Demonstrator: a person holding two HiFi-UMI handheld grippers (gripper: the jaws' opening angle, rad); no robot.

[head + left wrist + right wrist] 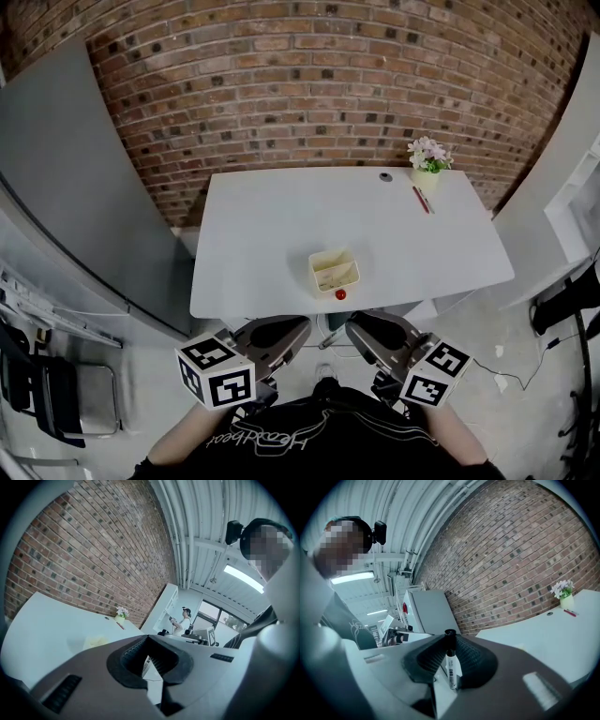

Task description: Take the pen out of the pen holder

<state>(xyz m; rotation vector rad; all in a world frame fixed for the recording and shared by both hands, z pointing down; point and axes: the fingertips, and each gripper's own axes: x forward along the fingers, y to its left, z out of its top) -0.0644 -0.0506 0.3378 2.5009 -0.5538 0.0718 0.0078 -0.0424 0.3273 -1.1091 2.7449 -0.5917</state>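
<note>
1. At the near edge of the white table (272, 234), both grippers are held close to the person's body, short of the tabletop, pointing roughly level toward it.
2. Right gripper (450, 637): jaws pinch a pen (451, 665) with a white barrel and a black cap. The pen stands crosswise between the pads, its cap poking up past the tips.
3. The pen is out of the pen holder (328, 255) and well apart from it.
4. Left gripper (149, 639): jaw tips pressed together, nothing between the pads.
5. The pen holder is a pale yellow box that sits on the table near its front edge, about mid-width. What is inside it is too small to tell.
6. A small red round thing (340, 294) lies just beside the holder, on the near side.
7. At the far right corner of the table stands a flower pot (427, 164), with a thin red stick (421, 199) lying near it.
8. A brick wall (309, 84) stands behind the table.
</note>
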